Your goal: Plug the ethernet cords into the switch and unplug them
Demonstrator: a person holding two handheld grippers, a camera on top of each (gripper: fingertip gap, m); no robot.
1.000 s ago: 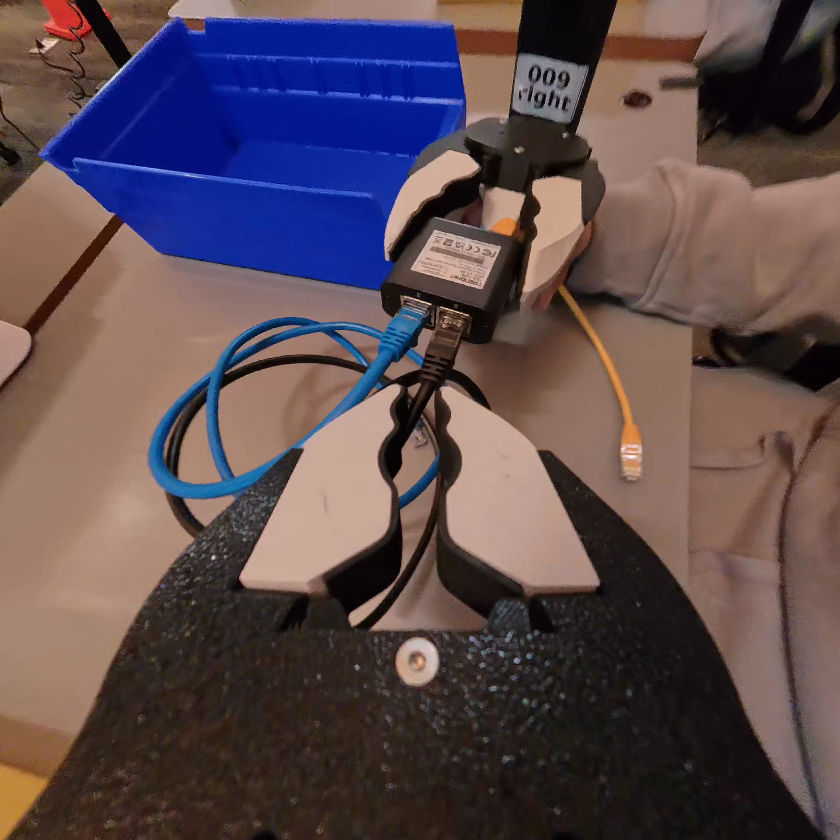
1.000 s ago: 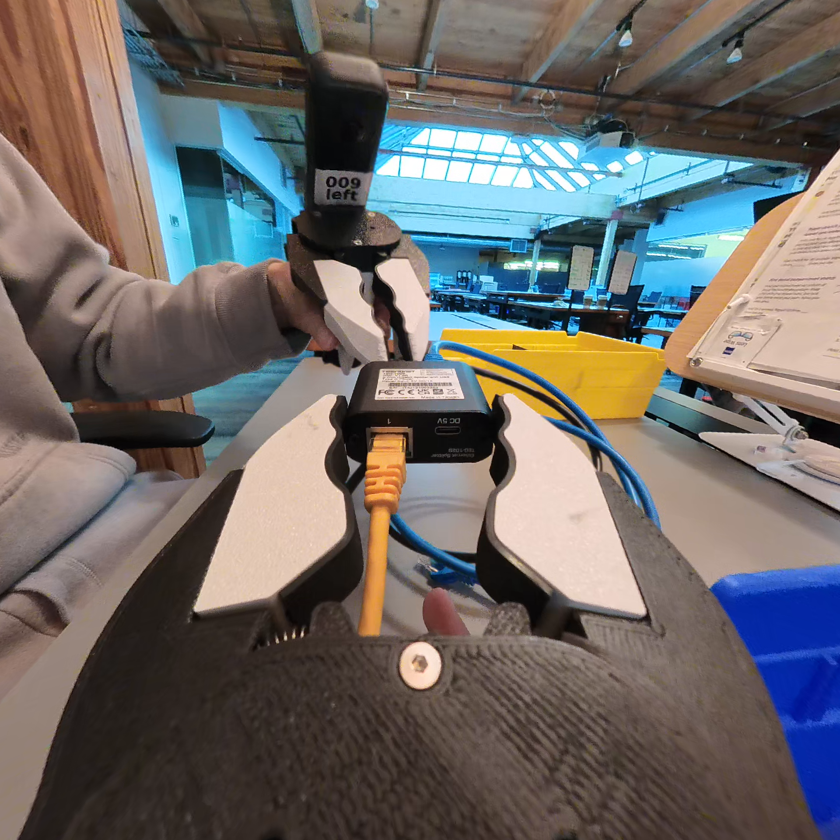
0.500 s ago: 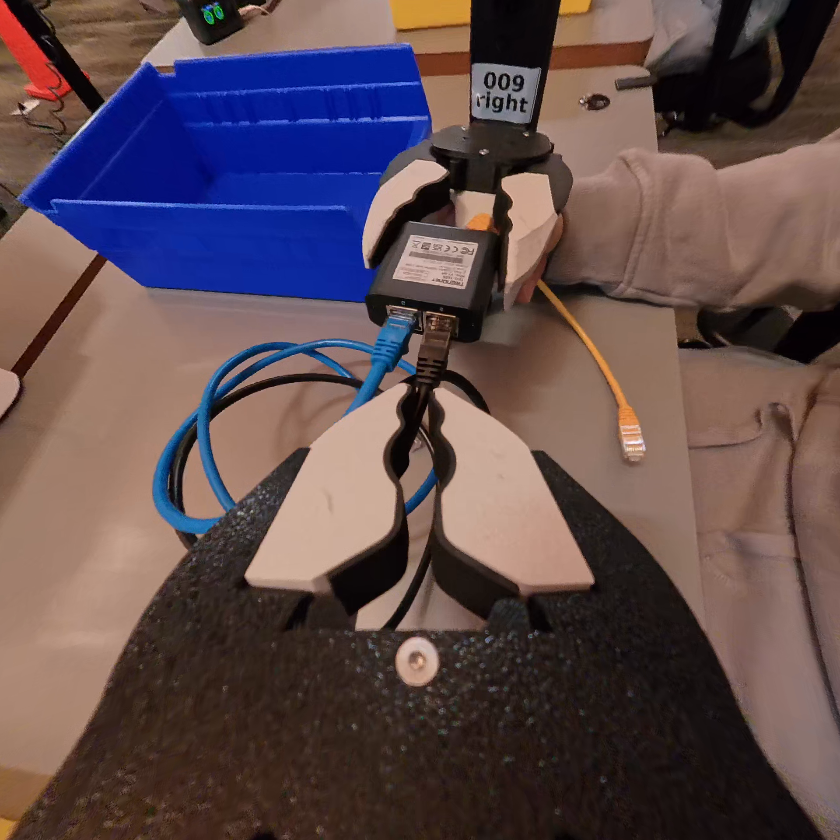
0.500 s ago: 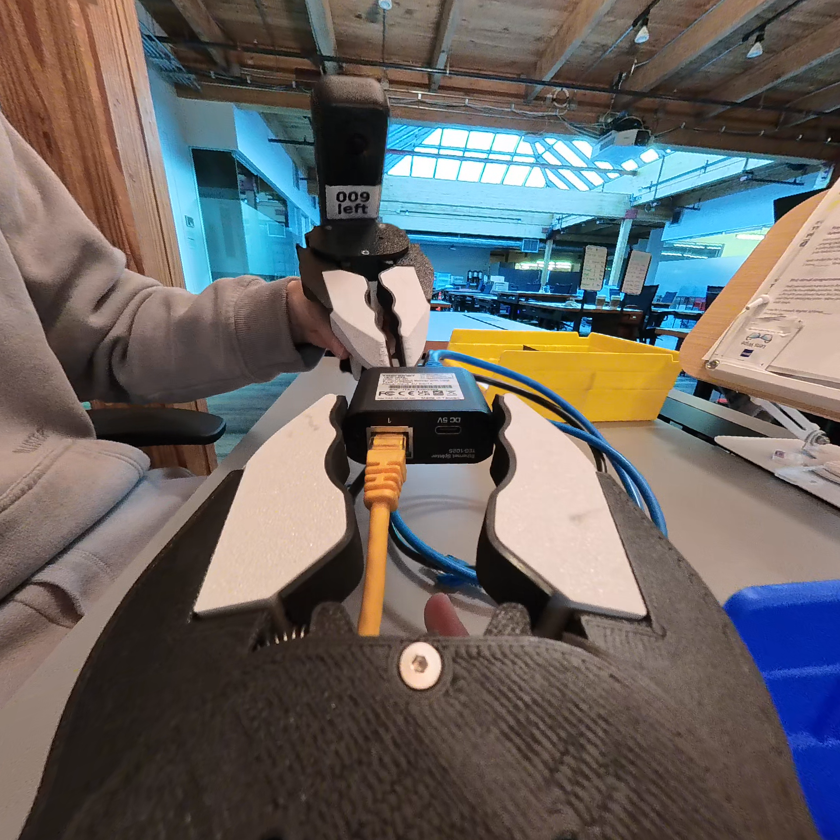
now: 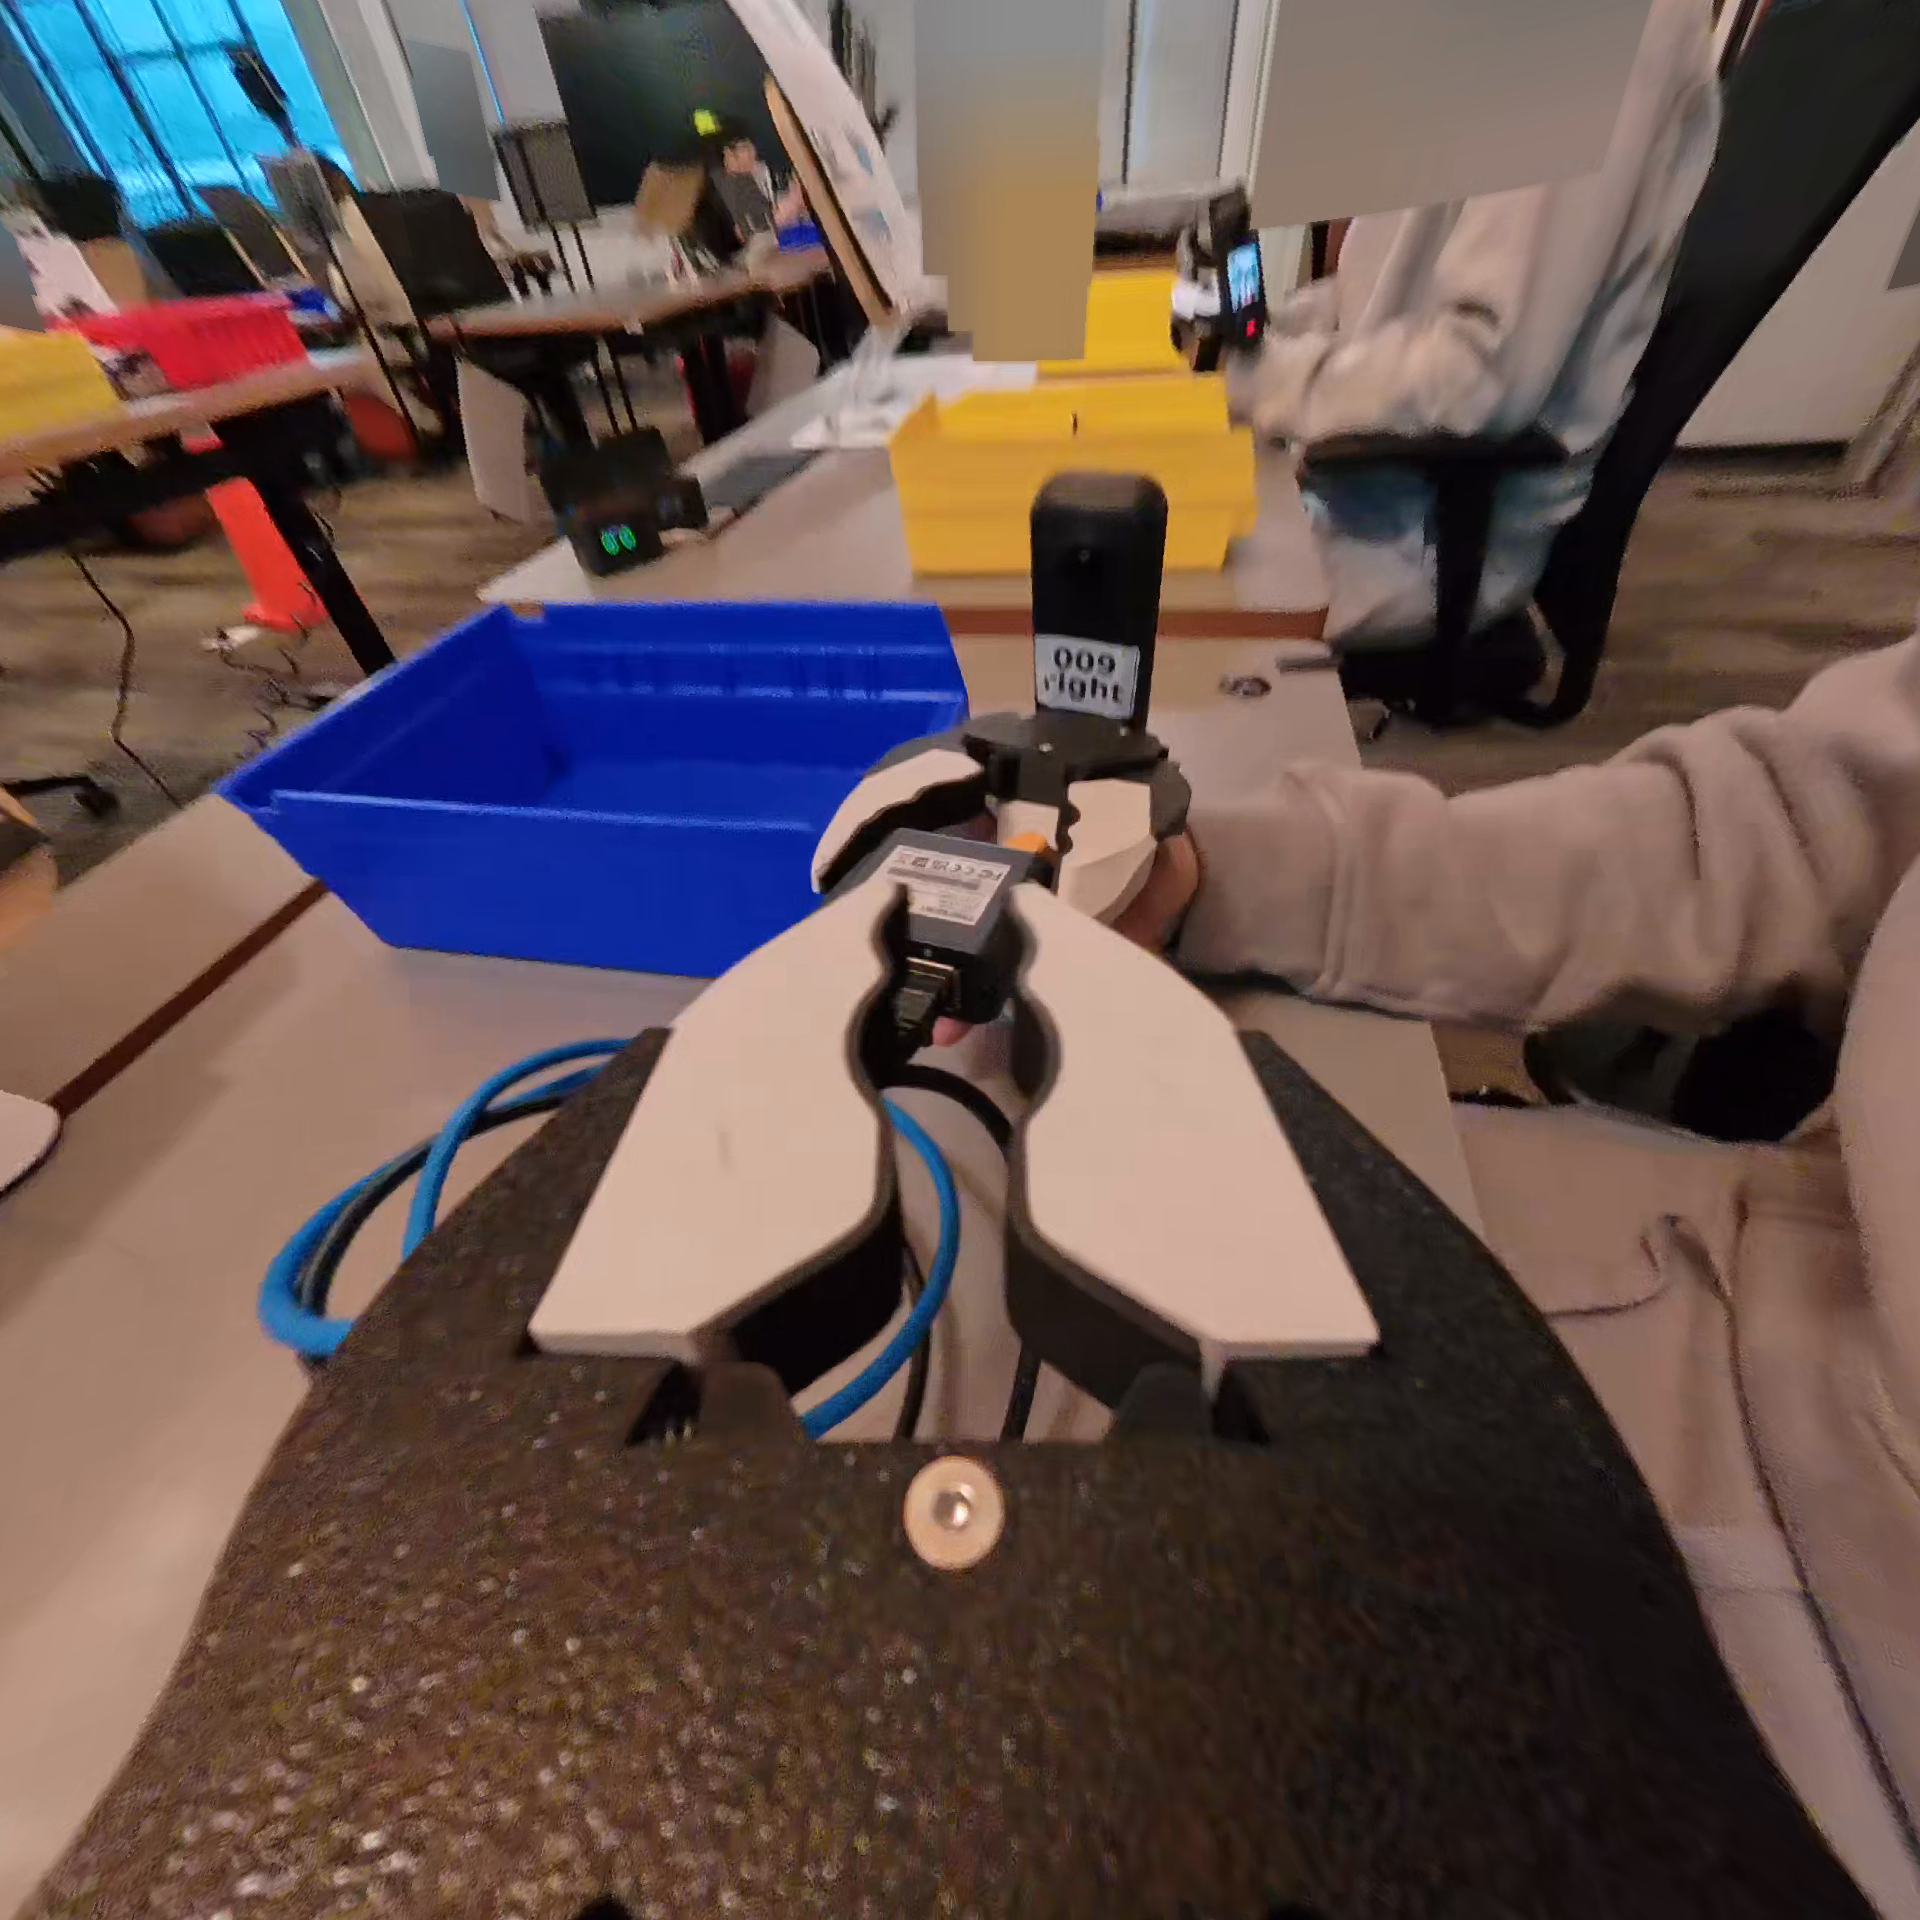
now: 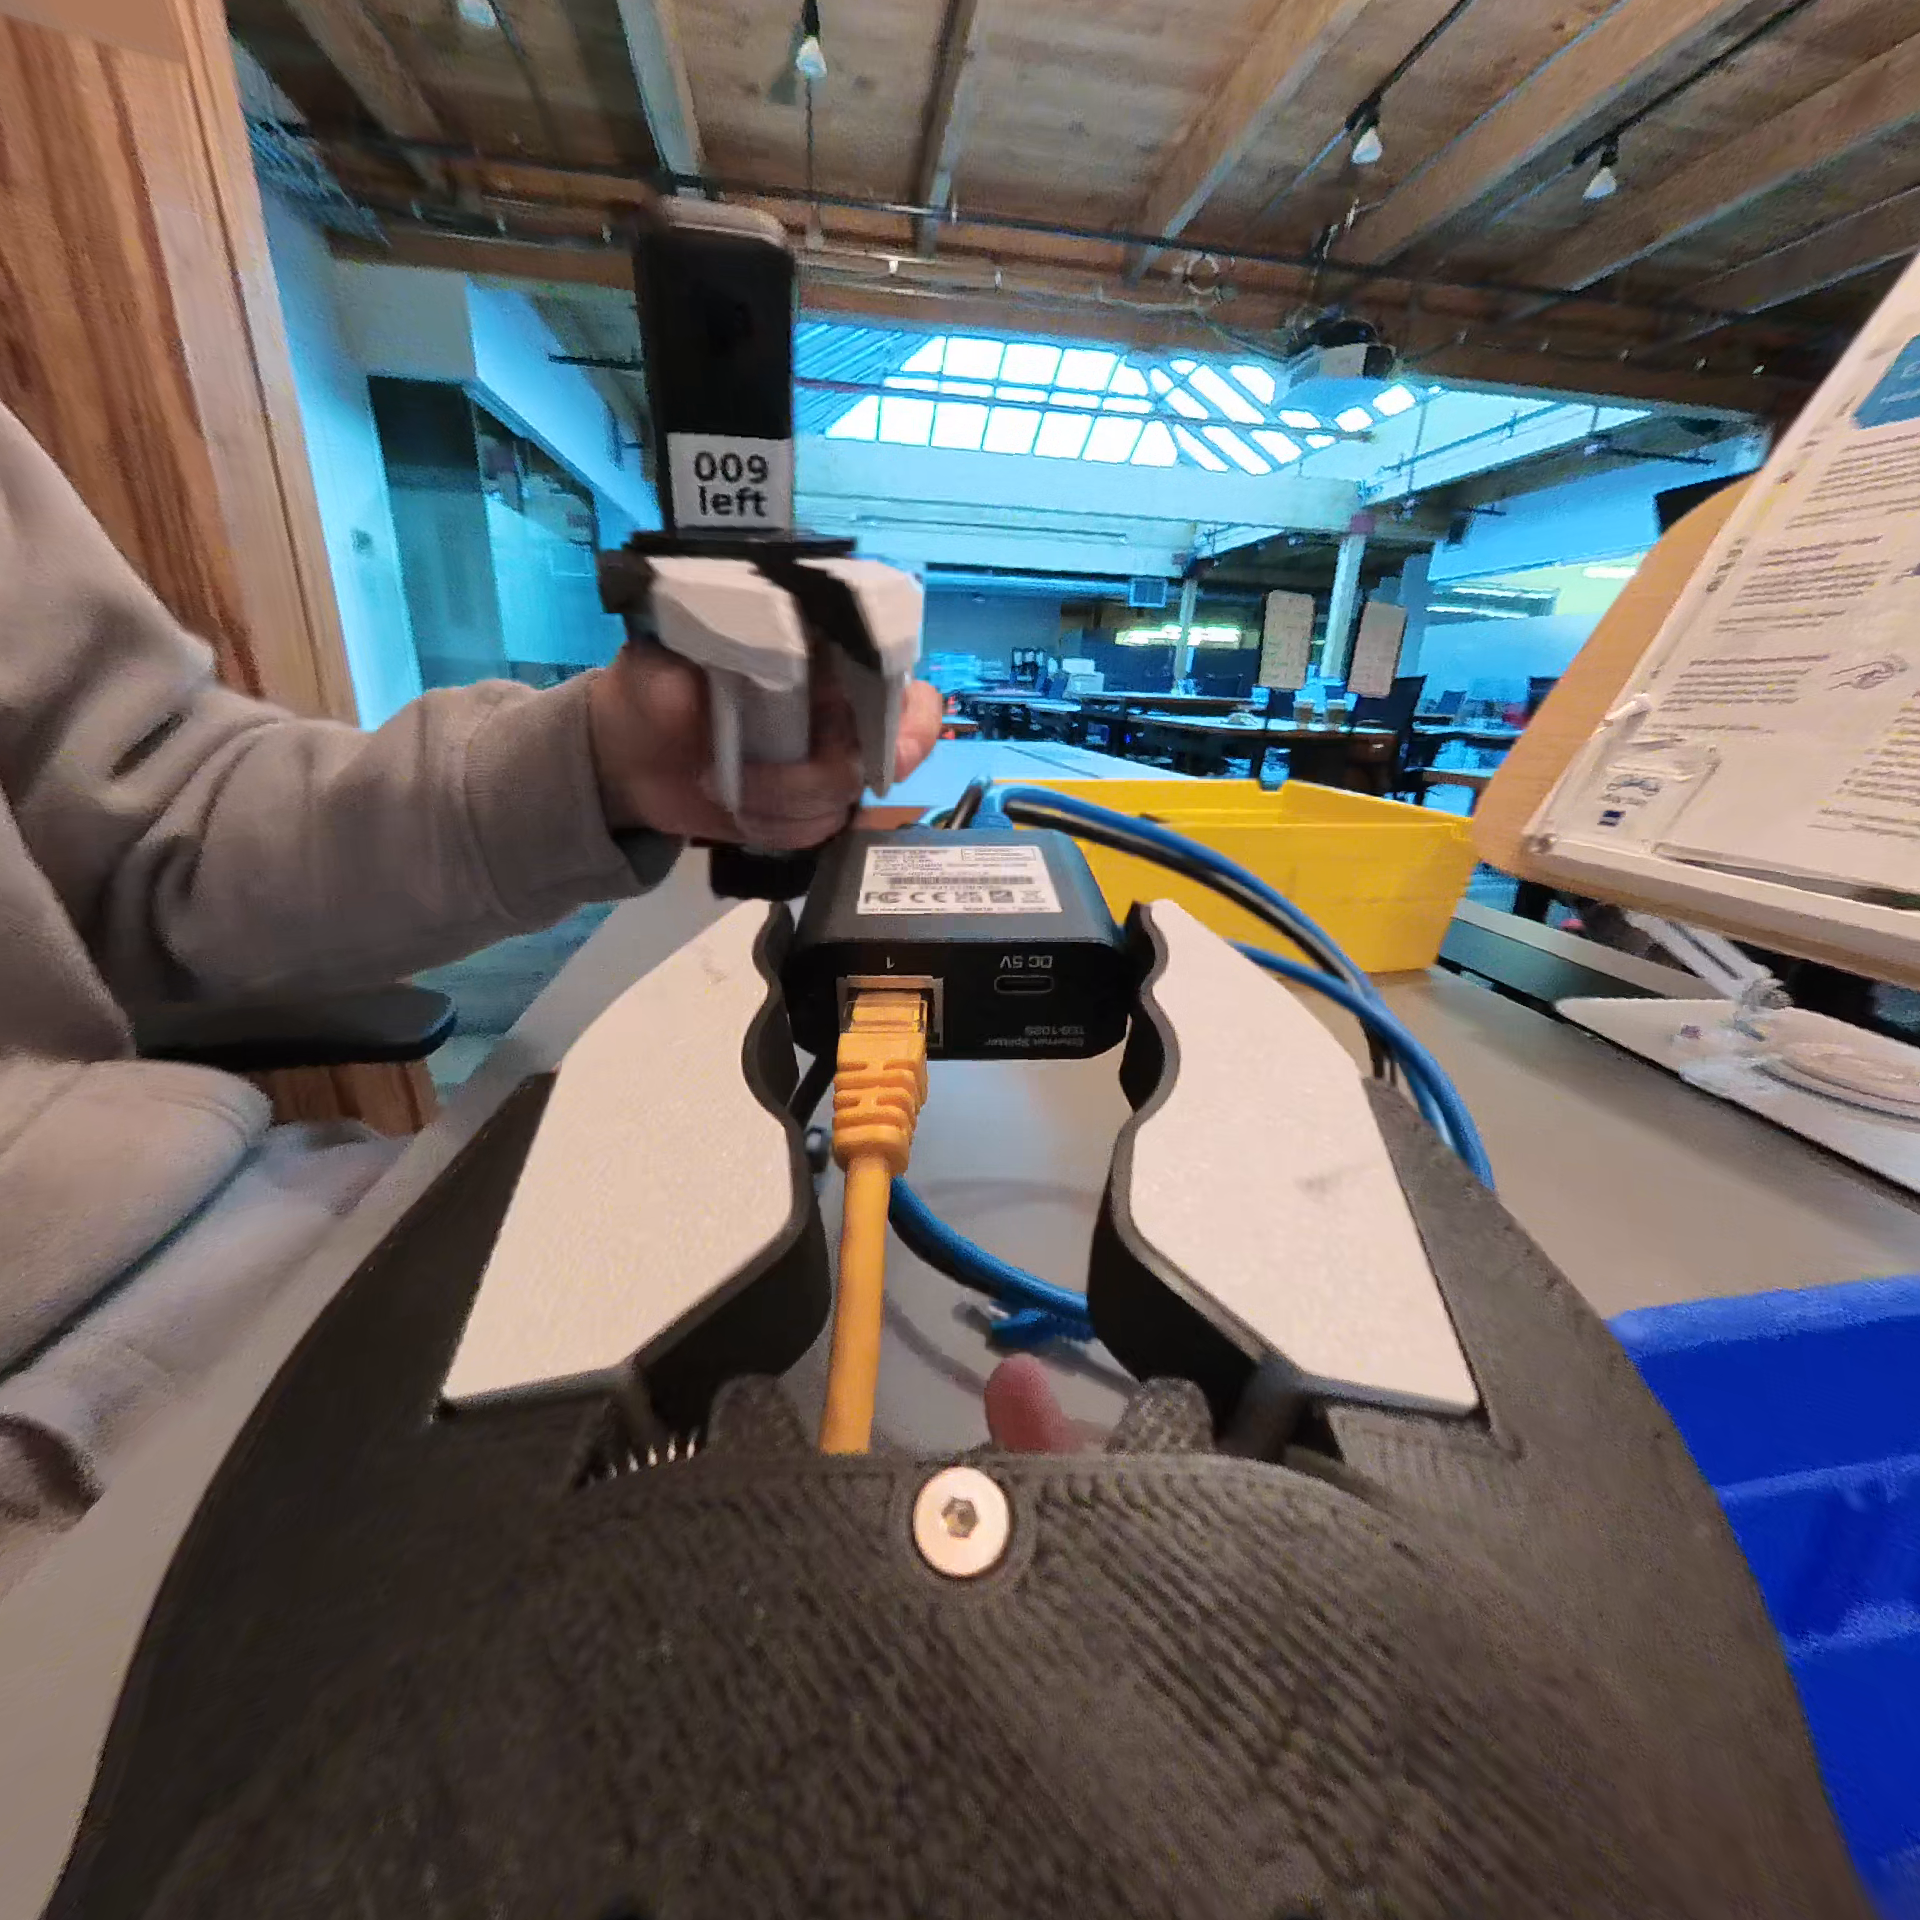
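A small black switch [image 6: 1039, 997] is held off the table in my right gripper [image 6: 961, 920], which is shut on its sides. An orange cord [image 6: 862, 1247] is plugged into the port facing the right wrist camera. A black cord [image 6: 1195, 873] and a blue cord [image 6: 1434, 1091] leave the far end. My left gripper [image 5: 948, 914] is open, its tips either side of the switch [image 5: 951, 894] end, with the black plug [image 5: 914, 997] showing in the gap. In the right wrist view the left gripper [image 6: 805, 779] hovers just above the far end.
A blue bin [image 5: 582, 831] stands at the far left of the table [image 5: 208, 1091]; its corner shows in the right wrist view [image 6: 1787, 1455]. A yellow bin [image 6: 1299, 862] and a tilted document stand [image 6: 1714, 727] lie beyond. Blue cord loops [image 5: 436, 1164] lie on the table. About 7 centimeters separates my left fingertips from my right.
My left gripper has let go of the black cord, opened, and moved forward and up to the switch. The right gripper still holds the switch.
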